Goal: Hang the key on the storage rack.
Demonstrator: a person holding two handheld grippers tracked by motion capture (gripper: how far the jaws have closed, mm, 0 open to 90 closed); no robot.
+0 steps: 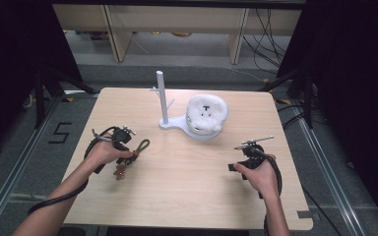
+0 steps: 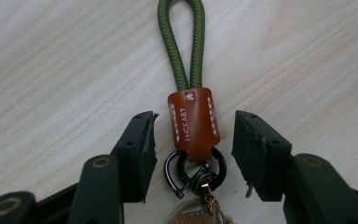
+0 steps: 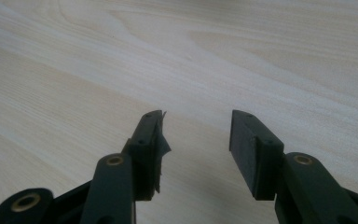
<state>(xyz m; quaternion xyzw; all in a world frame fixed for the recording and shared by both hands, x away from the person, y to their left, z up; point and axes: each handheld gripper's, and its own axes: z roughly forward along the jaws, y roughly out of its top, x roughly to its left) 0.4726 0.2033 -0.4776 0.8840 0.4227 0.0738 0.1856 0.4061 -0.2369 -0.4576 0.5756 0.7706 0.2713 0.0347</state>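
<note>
Keychain [image 2: 193, 121] lies flat on table [image 1: 187, 187], left gripper [image 2: 194, 140] jaws spread either side of its brown leather tab, not touching; right gripper [image 3: 196, 140] well right of keychain, jaws apart over bare wood.

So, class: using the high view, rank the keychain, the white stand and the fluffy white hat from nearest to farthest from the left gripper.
1. Keychain: lies at the left gripper, between its fingers.
2. White stand: table's far middle.
3. Fluffy white hat: right of the stand.
</note>
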